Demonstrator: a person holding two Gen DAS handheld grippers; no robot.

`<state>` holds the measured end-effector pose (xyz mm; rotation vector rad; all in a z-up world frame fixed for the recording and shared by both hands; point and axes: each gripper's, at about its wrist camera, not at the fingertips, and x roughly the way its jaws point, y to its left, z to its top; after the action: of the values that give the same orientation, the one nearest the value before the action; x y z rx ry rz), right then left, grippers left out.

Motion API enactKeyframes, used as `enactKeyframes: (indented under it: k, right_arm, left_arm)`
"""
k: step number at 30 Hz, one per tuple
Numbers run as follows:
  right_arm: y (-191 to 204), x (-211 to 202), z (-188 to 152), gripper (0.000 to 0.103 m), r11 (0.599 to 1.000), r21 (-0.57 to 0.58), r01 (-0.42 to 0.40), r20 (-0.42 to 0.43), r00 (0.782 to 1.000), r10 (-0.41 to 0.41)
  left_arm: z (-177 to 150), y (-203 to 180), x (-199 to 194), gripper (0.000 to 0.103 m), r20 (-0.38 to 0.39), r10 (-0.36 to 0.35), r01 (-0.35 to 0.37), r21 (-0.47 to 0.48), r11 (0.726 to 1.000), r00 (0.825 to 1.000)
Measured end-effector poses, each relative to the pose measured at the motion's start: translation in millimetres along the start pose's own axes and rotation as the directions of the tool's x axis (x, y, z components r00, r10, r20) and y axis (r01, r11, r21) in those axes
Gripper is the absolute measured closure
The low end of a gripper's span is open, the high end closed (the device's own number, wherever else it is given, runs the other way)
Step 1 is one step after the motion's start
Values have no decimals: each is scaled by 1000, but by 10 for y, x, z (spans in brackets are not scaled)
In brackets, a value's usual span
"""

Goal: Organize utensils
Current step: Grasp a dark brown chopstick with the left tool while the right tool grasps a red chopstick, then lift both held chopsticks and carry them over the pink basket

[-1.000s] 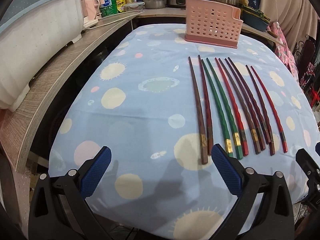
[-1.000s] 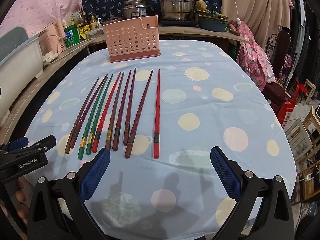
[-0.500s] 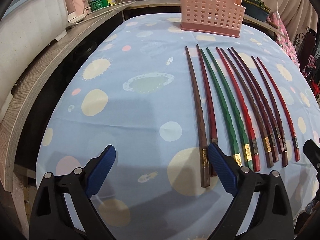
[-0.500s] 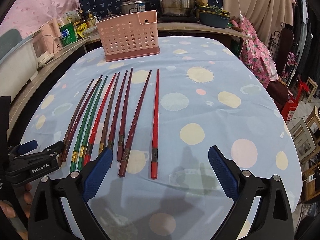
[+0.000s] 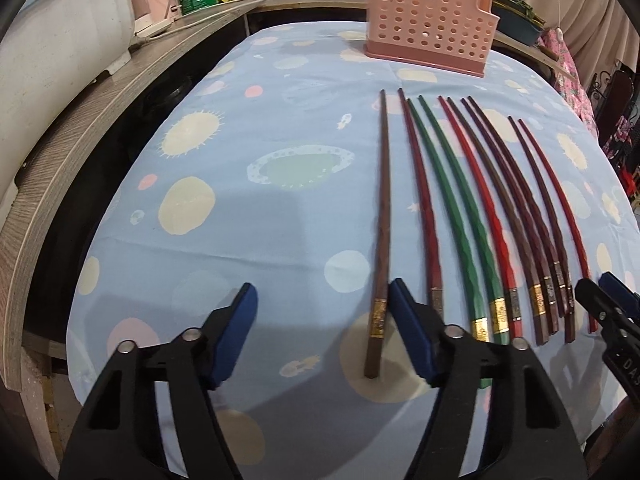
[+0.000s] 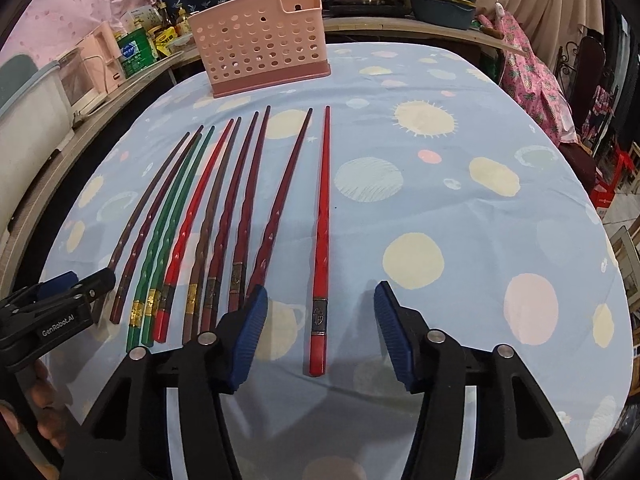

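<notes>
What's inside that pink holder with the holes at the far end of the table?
Nothing shows through the holes or above the rim of the pink holder; it looks empty, though its floor is hidden. All the chopsticks lie on the tablecloth.

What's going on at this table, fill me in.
A person holds two grippers over a row of chopsticks lying on the blue tablecloth. The left gripper is closing around the brown chopstick at the row's left end; the right gripper is closing around the red chopstick at the right end. Neither is gripped yet. The pink utensil holder stands beyond the row.
</notes>
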<state>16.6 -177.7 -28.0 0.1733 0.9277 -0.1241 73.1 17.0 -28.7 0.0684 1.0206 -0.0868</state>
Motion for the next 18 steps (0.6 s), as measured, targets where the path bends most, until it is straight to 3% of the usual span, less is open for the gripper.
enactKeyframes:
  k: [4, 9, 18]
  right_arm:
    - [-2, 5, -5, 67, 1000, -18, 10, 10, 1000, -10]
    - [-81, -2, -2, 93, 1000, -10, 1, 6, 1000, -1]
    - [-151, -257, 123, 95, 999, -2, -36, 52, 998, 36]
  left_arm:
    - [2, -55, -27, 63, -6, -28, 28, 15, 999, 1000]
    - [-5, -75, -57, 92, -19, -64, 64, 18, 998, 998]
    - [60, 20, -254, 95, 1, -84, 84, -13, 996, 996]
